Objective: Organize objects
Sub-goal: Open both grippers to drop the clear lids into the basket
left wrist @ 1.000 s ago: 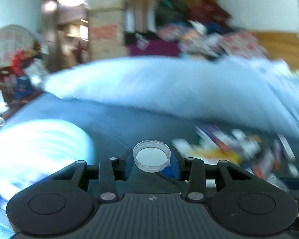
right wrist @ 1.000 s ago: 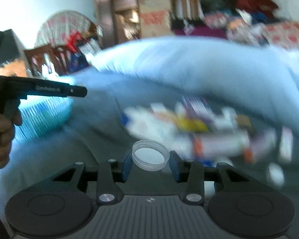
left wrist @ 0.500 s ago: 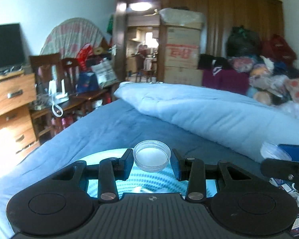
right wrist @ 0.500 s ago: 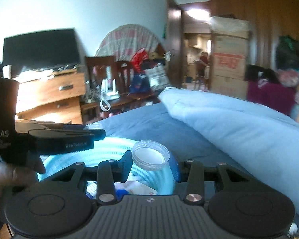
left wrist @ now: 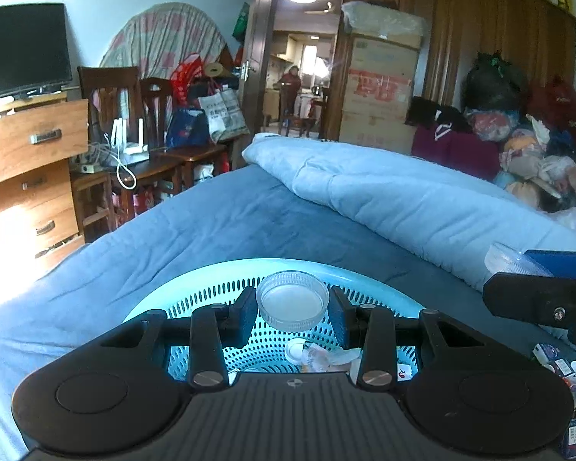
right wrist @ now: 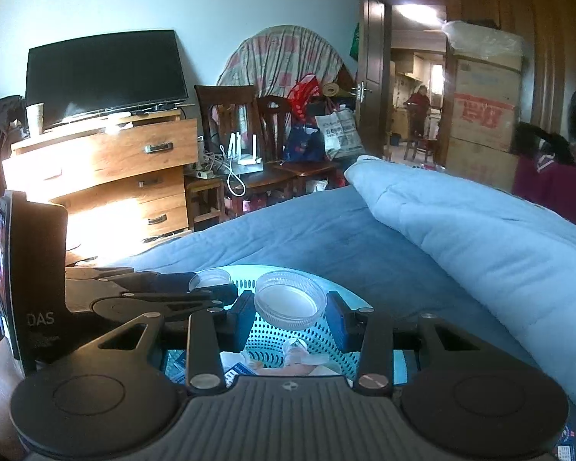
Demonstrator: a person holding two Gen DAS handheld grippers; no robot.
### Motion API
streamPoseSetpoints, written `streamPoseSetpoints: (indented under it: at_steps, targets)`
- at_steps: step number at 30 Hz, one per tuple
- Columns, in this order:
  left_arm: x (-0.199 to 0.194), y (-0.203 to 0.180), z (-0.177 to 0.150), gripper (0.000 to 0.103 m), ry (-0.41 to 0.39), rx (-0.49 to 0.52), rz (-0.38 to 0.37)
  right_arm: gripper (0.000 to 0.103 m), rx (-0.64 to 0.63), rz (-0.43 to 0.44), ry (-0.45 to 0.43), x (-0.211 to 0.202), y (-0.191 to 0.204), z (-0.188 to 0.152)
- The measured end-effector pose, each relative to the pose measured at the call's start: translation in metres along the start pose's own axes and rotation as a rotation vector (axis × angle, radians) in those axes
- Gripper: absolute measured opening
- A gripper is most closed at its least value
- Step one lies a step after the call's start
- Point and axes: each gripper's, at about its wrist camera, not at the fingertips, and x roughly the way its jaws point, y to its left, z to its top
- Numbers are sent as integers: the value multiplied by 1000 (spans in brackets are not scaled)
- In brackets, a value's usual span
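My left gripper (left wrist: 292, 309) is shut on a clear round plastic lid (left wrist: 292, 300) and holds it above a light blue perforated basket (left wrist: 211, 288) on the bed. My right gripper (right wrist: 289, 313) is shut on a second clear round lid (right wrist: 289, 303) above the same basket (right wrist: 349, 299). Small packets (left wrist: 318, 357) lie inside the basket. The left gripper also shows in the right wrist view (right wrist: 211, 286), just left of my right one. The right gripper's finger shows at the right edge of the left wrist view (left wrist: 537, 299).
A folded light blue duvet (left wrist: 422, 199) lies across the dark blue bedsheet (left wrist: 230, 223) behind the basket. Several small boxes and bottles (left wrist: 572, 376) lie on the bed at the right. A wooden dresser (right wrist: 107, 176) with a TV (right wrist: 103, 73) stands left of the bed.
Both grippers have swung left from the pile of small items to above the blue basket, each still holding its lid. The blur has gone and the views are steady.
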Motion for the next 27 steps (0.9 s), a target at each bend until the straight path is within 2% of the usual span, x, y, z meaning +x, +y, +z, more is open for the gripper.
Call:
streamPoseSetpoints:
  at_steps: [14,27]
  targets:
    - [9,11,-2,40,8,-10,7,43,11,15,30,20,0,-8]
    - [10,10,-2,40,6,-11,8,43,22,20,34,23,-7,-12]
